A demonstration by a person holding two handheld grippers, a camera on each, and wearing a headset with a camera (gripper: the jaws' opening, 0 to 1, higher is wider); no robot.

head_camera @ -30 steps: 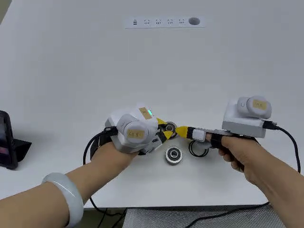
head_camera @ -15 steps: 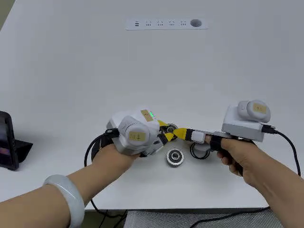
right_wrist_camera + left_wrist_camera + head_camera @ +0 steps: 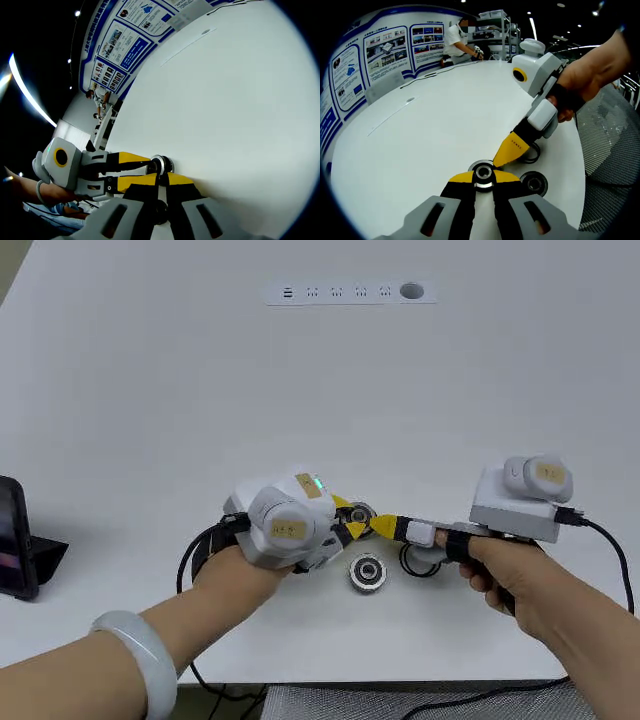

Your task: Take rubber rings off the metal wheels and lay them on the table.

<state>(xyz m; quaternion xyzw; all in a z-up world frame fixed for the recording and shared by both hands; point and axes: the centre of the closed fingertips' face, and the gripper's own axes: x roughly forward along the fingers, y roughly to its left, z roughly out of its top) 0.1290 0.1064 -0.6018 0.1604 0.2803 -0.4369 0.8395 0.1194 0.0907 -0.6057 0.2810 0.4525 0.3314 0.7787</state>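
My left gripper (image 3: 349, 526) is shut on a metal wheel (image 3: 359, 512) and holds it just above the white table (image 3: 300, 390). In the left gripper view that wheel (image 3: 483, 172) sits between the yellow jaws of the left gripper (image 3: 483, 177). The right gripper (image 3: 378, 527) comes in from the right. Its yellow tip (image 3: 511, 148) meets the wheel's rim. In the right gripper view the right gripper (image 3: 160, 181) looks pinched on the black rubber ring at the wheel (image 3: 161, 164). A second wheel (image 3: 367, 572) lies flat nearby. Loose rubber rings (image 3: 418, 561) lie under the right gripper.
A white power strip (image 3: 350, 291) lies at the far edge. A dark device on a stand (image 3: 14, 536) is at the left edge. Black cables (image 3: 195, 545) trail off the front edge behind both hands. A person (image 3: 457, 37) stands at a far bench.
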